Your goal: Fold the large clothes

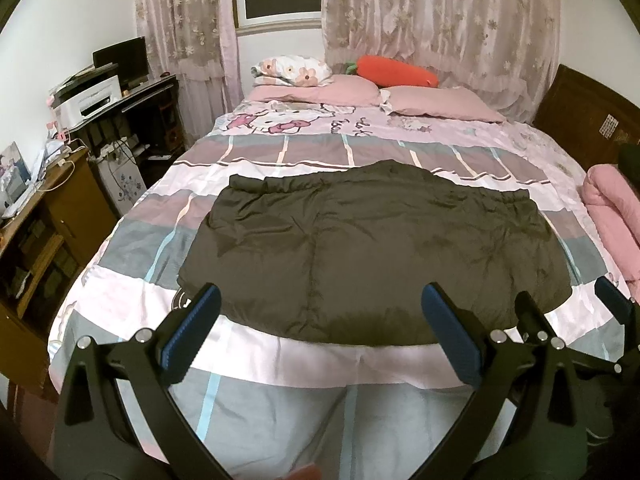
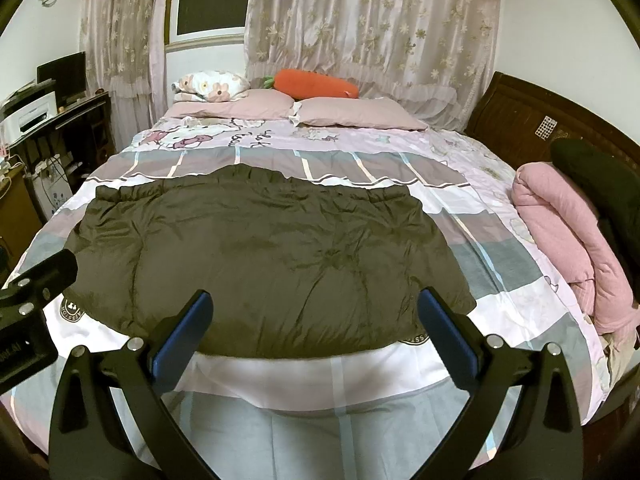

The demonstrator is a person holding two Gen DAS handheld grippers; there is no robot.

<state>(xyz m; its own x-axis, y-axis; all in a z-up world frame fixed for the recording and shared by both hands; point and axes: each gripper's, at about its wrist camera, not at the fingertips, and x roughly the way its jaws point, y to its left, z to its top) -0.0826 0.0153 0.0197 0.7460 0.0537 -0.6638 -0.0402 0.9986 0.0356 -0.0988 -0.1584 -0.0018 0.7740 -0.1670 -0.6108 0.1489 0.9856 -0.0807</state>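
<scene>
A large dark olive padded garment (image 1: 372, 248) lies spread flat across the middle of the bed, its gathered edge toward the pillows; it also shows in the right wrist view (image 2: 264, 256). My left gripper (image 1: 320, 332) is open and empty, held above the bed's near edge in front of the garment's near hem. My right gripper (image 2: 316, 332) is open and empty too, beside the left one, over the same hem. In the left wrist view the right gripper's fingers (image 1: 528, 312) show at the right edge. Neither gripper touches the garment.
The bed has a pink and grey checked quilt (image 1: 248, 364). Pillows (image 1: 440, 104) and a carrot plush (image 1: 396, 70) lie at the head. A rolled pink blanket (image 2: 568, 240) lies on the right side. A desk with a printer (image 1: 88, 100) and a wooden cabinet (image 1: 48, 216) stand left.
</scene>
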